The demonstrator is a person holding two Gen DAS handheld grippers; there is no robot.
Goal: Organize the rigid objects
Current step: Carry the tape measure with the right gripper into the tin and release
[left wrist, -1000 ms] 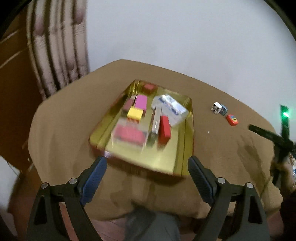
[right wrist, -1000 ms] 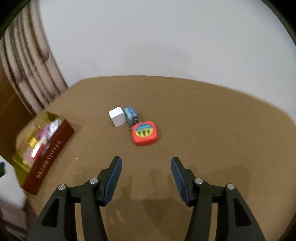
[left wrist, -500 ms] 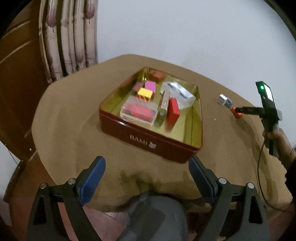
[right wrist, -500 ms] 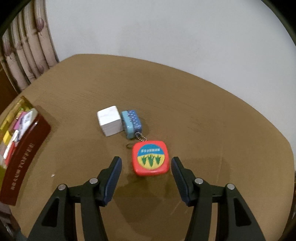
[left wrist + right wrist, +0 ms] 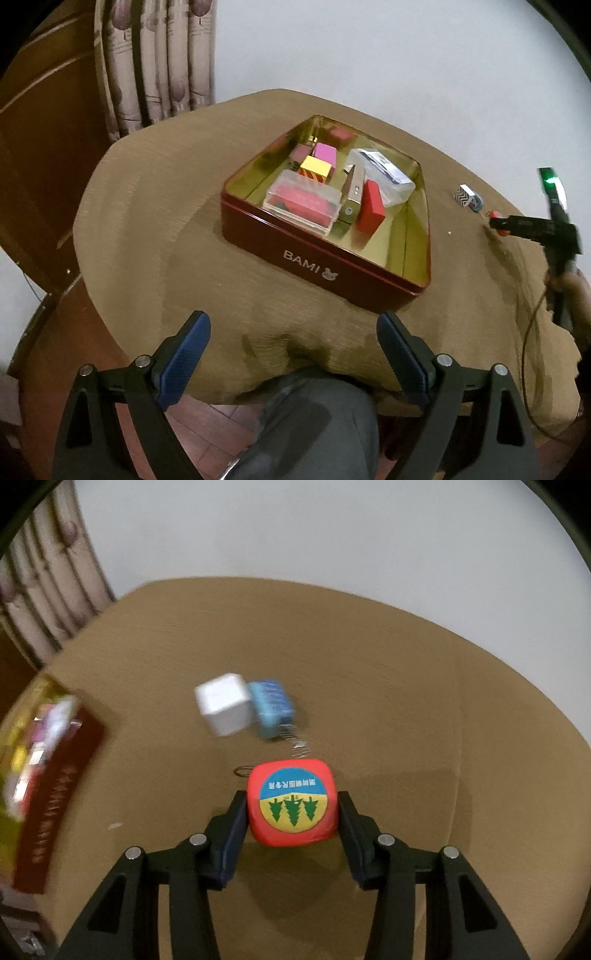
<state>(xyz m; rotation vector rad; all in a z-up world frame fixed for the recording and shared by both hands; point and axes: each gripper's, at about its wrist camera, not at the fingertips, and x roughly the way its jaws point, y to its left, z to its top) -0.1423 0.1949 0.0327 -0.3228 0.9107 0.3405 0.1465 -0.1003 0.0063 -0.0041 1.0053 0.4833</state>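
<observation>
A dark red tin with a gold inside stands on the brown-clothed table and holds several small boxes and cases. My left gripper is open and empty, hovering before the tin's near side. In the right wrist view a red tape measure with a blue and yellow label lies on the table between my right gripper's fingers. The jaws stand open around it, close to its sides. A white cube and a small blue case lie just beyond. The tin shows at the left.
The table is round with a brown cloth. A curtain and a wooden door hang behind at the left. My knee shows under the near edge. The right gripper and hand appear at the right of the left wrist view.
The right gripper has moved forward and down until the red tape measure sits between its fingers. The left gripper has lowered slightly toward the tin, still open.
</observation>
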